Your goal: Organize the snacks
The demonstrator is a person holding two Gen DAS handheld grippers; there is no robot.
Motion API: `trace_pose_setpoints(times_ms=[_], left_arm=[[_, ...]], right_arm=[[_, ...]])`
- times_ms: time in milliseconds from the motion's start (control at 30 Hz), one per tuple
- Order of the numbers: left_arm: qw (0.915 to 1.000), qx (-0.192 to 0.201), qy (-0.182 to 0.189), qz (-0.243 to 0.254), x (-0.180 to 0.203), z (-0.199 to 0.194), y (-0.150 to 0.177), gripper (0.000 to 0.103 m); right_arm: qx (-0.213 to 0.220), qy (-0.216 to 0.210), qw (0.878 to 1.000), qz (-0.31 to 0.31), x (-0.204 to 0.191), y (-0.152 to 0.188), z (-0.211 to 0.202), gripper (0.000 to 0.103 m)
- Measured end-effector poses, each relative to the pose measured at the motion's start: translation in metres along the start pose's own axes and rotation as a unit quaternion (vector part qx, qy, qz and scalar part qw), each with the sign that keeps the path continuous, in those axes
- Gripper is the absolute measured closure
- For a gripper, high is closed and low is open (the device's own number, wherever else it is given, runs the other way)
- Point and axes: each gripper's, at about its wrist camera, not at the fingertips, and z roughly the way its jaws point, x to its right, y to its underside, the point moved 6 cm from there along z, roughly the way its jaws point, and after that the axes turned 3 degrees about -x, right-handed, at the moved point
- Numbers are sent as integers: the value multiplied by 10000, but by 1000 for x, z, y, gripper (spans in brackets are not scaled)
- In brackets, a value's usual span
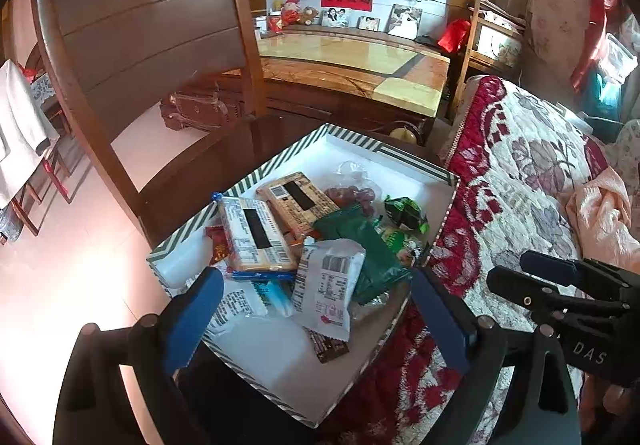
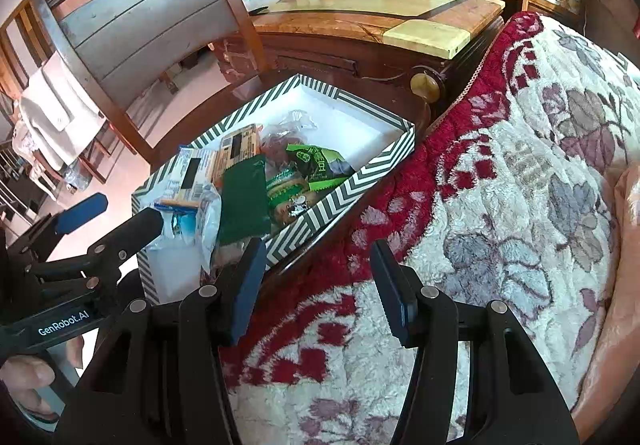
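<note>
A shallow box with a green-and-white striped rim [image 1: 280, 161] holds a heap of snacks: two biscuit packs [image 1: 256, 233], a white packet [image 1: 328, 285], a dark green packet [image 1: 360, 241] and some small green sweets. My left gripper [image 1: 316, 309] hovers open and wide over the near part of the box, its blue fingers [image 1: 196, 309] clear of the packets. In the right wrist view the same box [image 2: 360, 181] lies ahead to the left. My right gripper [image 2: 320, 285] is open over the floral blanket [image 2: 520, 165], with nothing between its fingers.
The box rests on a dark table [image 1: 224, 161] beside the red-and-white blanket [image 1: 520, 173]. A wooden chair [image 1: 140, 45] stands behind the table at the left. A marble-topped cabinet [image 1: 352, 61] is farther back. A person's hand [image 2: 28, 377] holds the left gripper [image 2: 120, 213].
</note>
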Motion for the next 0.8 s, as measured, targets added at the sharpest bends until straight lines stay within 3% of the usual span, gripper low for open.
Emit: trace_pose_setpoints(times_ms=[800], left_arm=[[9996,175,53,210,14,-7,4,7]], right_arm=[[-112,71,9999,75,12,16,-5,49]])
